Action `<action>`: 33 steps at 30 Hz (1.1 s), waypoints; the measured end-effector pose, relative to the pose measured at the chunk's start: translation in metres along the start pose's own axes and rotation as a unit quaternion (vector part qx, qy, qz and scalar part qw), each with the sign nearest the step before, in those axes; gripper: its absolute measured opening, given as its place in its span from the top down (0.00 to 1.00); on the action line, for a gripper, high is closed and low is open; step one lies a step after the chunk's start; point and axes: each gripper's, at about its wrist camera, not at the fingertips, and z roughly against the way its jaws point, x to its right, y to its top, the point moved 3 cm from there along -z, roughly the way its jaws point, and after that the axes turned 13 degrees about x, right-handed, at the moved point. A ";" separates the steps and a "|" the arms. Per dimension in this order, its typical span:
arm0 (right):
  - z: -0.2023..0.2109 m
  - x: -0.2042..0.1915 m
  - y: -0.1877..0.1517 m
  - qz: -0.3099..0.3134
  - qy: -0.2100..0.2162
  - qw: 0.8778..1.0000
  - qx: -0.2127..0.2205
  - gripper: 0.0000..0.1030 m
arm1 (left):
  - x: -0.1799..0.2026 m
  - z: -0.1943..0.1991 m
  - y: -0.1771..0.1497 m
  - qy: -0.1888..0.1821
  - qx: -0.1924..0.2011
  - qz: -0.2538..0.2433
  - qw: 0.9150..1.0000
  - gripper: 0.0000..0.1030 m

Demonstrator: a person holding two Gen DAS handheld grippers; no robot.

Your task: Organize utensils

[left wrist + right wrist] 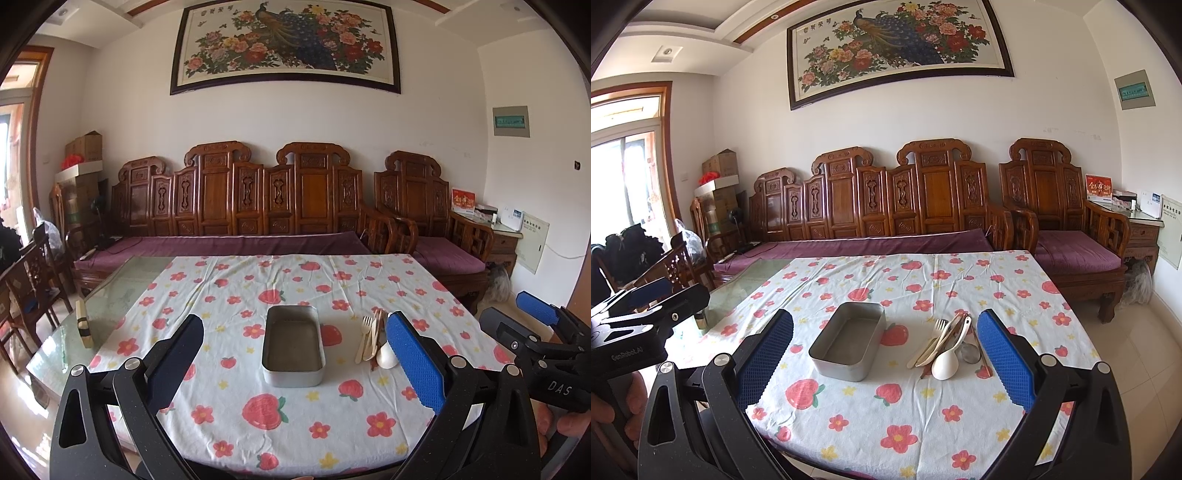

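Observation:
An empty grey metal tin [293, 347] sits in the middle of the flowered tablecloth; it also shows in the right wrist view [849, 341]. A pile of utensils [375, 339] lies just right of it: a cream fork, a knife, a white spoon and wooden sticks, also in the right wrist view [945, 345]. My left gripper [295, 358] is open and empty, held above the table's near edge. My right gripper [886, 354] is open and empty too, to the right of the left one, and shows in the left wrist view [539, 314].
The flowered tablecloth [295, 417] covers a glass table [110, 295]. A small wooden block with a black band [83, 323] stands on the bare glass at the left. A carved wooden sofa [240, 206] stands behind the table, chairs at the left.

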 end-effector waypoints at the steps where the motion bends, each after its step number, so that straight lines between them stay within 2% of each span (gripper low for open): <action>1: 0.000 0.000 0.000 -0.001 0.000 1.000 0.000 0.03 | 0.000 0.000 0.000 0.000 0.000 0.000 1.000 0.07; 9: 0.000 -0.002 0.000 -0.001 0.000 1.000 0.000 0.03 | 0.000 0.001 0.001 0.000 0.001 0.000 1.000 0.07; 13: 0.000 -0.001 -0.002 -0.001 0.000 1.000 0.000 0.03 | 0.000 0.004 0.013 0.000 0.001 0.001 1.000 0.07; 33: 0.000 -0.001 -0.001 -0.001 0.000 1.000 0.000 0.03 | 0.002 0.004 0.016 0.000 0.004 0.000 1.000 0.07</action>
